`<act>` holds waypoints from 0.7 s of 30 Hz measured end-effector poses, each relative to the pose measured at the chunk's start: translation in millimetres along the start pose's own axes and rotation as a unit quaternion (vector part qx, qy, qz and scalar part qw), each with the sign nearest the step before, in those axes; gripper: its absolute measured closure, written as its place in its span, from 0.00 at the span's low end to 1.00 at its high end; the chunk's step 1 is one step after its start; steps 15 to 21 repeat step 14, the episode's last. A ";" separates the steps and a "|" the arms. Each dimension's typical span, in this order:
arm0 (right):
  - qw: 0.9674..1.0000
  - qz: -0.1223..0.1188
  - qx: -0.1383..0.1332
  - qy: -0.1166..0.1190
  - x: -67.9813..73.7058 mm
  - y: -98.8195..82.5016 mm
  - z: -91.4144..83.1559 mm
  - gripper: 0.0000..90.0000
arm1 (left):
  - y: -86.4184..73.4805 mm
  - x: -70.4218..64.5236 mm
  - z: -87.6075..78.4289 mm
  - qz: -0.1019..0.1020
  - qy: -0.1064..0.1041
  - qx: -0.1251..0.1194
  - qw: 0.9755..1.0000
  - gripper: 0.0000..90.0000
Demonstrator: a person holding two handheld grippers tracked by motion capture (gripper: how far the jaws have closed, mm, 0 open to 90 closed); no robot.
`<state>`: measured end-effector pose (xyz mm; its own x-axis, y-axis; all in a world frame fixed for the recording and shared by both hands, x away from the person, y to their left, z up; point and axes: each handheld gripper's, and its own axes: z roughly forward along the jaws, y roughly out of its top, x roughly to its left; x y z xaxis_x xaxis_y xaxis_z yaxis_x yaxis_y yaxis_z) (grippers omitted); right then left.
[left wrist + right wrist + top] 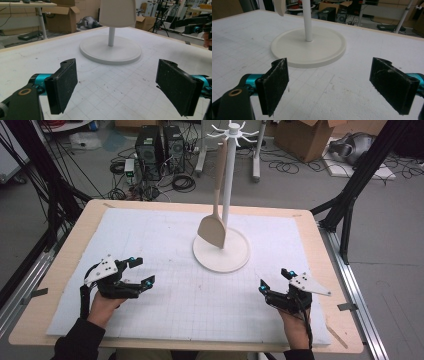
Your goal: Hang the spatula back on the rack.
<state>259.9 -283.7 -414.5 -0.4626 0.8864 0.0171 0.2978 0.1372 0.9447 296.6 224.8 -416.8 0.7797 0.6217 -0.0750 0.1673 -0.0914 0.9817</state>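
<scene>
Two tools, left tool [138, 271] and right tool [274, 281], wide open, holding nothing. Wooden spatula [215, 222] hanging on stand [227, 180], upper centre. Probably light, stiff, smooth; best gripped mid-handle.

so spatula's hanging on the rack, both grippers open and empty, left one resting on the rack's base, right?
Not quite: the left gripper is apart from the rack base, low over the mat, per the high view. The spatula hangs there; the right gripper is also open, empty.

Even, bright indoor light, soft faint shadows, no glare, slightly soft focus, mild wide-angle edge distortion
</scene>
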 end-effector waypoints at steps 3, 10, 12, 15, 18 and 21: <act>1.000 -0.002 -0.001 0.000 -0.2 0.3 1.4 0.16 | -0.2 -0.7 0.2 -0.001 -0.003 0.000 1.000 0.20; 1.000 -0.002 -0.003 0.001 0.8 2.6 2.5 0.16 | -0.2 -0.4 0.9 -0.004 -0.006 -0.002 1.000 0.20; 1.000 -0.002 -0.006 0.002 1.4 1.8 4.3 0.16 | -0.3 -0.8 0.6 -0.005 -0.004 -0.003 1.000 0.20; 1.000 -0.001 -0.003 0.004 2.6 1.4 5.5 0.16 | -0.5 -0.5 0.2 -0.004 -0.004 -0.002 1.000 0.20; 1.000 -0.001 -0.003 0.004 2.6 1.4 5.5 0.16 | -0.5 -0.5 0.2 -0.004 -0.004 -0.002 1.000 0.20; 1.000 -0.001 -0.003 0.004 2.6 1.4 5.5 0.16 | -0.5 -0.5 0.2 -0.004 -0.004 -0.002 1.000 0.20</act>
